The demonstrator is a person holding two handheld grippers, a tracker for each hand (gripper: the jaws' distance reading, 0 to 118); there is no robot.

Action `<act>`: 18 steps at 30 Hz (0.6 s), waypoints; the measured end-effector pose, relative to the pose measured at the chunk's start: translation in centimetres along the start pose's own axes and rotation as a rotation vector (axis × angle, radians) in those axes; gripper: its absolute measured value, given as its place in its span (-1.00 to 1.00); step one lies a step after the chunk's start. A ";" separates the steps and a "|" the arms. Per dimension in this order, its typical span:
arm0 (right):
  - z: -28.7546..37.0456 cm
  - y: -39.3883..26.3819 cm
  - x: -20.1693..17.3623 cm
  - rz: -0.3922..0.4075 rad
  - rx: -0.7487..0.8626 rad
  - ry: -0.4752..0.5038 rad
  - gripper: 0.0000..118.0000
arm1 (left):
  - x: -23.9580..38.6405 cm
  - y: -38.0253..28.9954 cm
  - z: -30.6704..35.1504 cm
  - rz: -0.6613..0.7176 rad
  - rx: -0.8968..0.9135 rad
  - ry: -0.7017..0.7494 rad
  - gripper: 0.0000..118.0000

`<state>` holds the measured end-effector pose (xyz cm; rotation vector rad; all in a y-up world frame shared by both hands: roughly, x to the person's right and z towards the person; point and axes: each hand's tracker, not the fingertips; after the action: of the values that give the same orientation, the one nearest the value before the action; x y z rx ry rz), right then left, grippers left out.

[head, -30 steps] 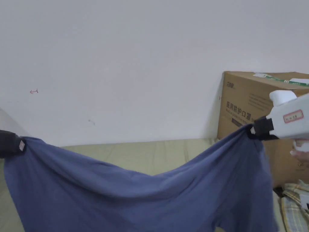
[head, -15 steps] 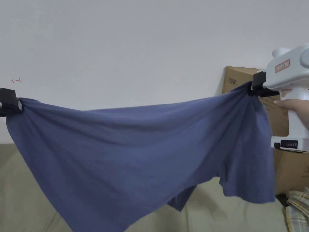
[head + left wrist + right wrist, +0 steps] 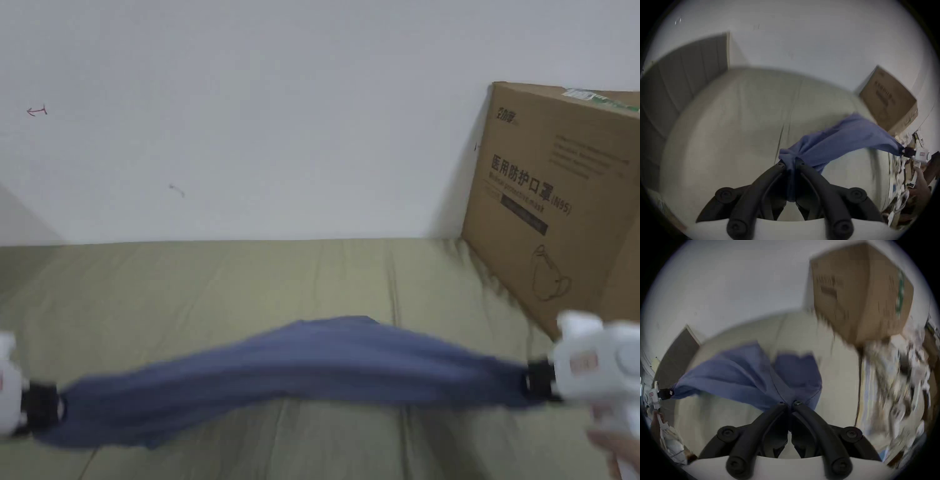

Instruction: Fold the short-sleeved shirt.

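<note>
Both grippers are clamped on the blue shirt [image 3: 312, 369], one at each end. At the left, the left gripper [image 3: 790, 164] has its two black jaws drawn together with a bunched wad of blue cloth pinched between them, the fabric running back down the slot between the jaws. Over on the right, the right gripper [image 3: 789, 403] has its jaws closed tip to tip on a gathered corner of the same garment, which fans out from the pinch. From the head view the shirt is stretched as a long, narrow, blurred band between the two tools, low over the pale green sheet [image 3: 250, 281] covering the bed, its middle bowed slightly upward. Whether the cloth touches the sheet anywhere I cannot tell through the blur. A hand [image 3: 615, 447] shows just under the white body of the right tool at the picture's lower right edge. Behind that end a brown cardboard box [image 3: 556, 206] stands tilted against the white wall [image 3: 250, 112]. Beyond the box, in the right gripper view, is a smeared jumble of light, patterned things [image 3: 893, 378] that I cannot make out. A dark panel [image 3: 680, 78] stands at the far left end of the bed.
</note>
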<state>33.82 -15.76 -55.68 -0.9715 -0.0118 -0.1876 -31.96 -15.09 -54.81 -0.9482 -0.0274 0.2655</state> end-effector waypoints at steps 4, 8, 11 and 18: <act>-1.3 -9.7 2.5 0.061 -0.110 -0.032 -0.97 | -3.2 -9.2 -1.3 0.055 -0.143 0.032 -0.92; 1.6 -14.0 4.2 0.090 -0.155 -0.025 -0.97 | -3.7 -13.6 1.5 -0.077 -0.145 0.072 -0.92; 3.8 -15.5 5.1 0.093 -0.179 0.012 -0.97 | -4.0 -15.0 4.3 -0.077 -0.139 0.013 -0.92; 6.8 -17.9 4.2 0.167 -0.220 -0.007 -0.97 | -4.8 -17.3 7.8 -0.075 -0.143 0.007 -0.91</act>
<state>35.53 -20.67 -36.75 -1.1871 0.0847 -0.0314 -33.96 -19.58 -35.84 -1.0882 -0.0764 0.1932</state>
